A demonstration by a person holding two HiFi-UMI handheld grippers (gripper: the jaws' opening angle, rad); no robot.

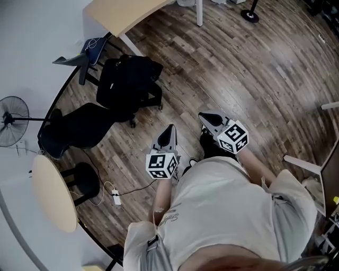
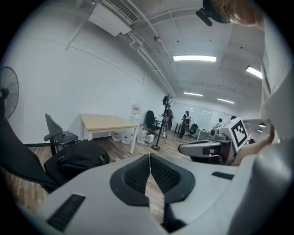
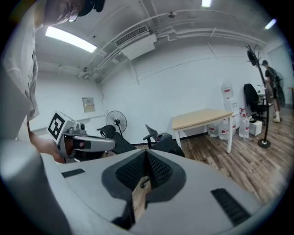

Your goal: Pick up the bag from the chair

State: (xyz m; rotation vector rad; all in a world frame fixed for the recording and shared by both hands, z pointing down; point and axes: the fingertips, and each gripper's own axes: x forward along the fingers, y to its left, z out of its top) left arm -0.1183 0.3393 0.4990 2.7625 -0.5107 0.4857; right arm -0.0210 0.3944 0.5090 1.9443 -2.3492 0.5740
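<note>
Wood planks cover the floor (image 1: pixel 254 63). 1 black bag (image 1: pixel 127 78) lies slumped on the seat of 1 black chair (image 1: pixel 153 97), up and to the left of the 2 grippers and well apart from both.

In the head view, 2 more chairs stand near it. 1 is a reclined black chair (image 1: pixel 85 126) just below and left of the bag. The other is a grey chair (image 1: pixel 79 59) beside the rectangular table (image 1: pixel 119 13). 1 black stool (image 1: pixel 87 181) sits next to a 2nd table, the round one (image 1: pixel 53 193). 1 fan (image 1: pixel 13 119) stands at the far left by the wall. 1 white plug block (image 1: pixel 116 197) with its cable lies on the floor near the stool.

The person, in a white shirt (image 1: pixel 228 211), holds both tools out in front, each carrying 1 marker cube.

The left gripper (image 1: pixel 170 128) points toward the bag. Its own view shows its 2 jaws pressed together at the tips with nothing between them. In that view the bag is low on the left, beyond the jaws.

The right gripper (image 1: pixel 204 115) is beside the left one, with bare floor between them. Its view shows its 2 jaws also pressed together and pinching nothing. There the bag and its chair show just above the jaw tips, ahead and apart from them.

Each gripper's view shows the other gripper off to one side.
</note>
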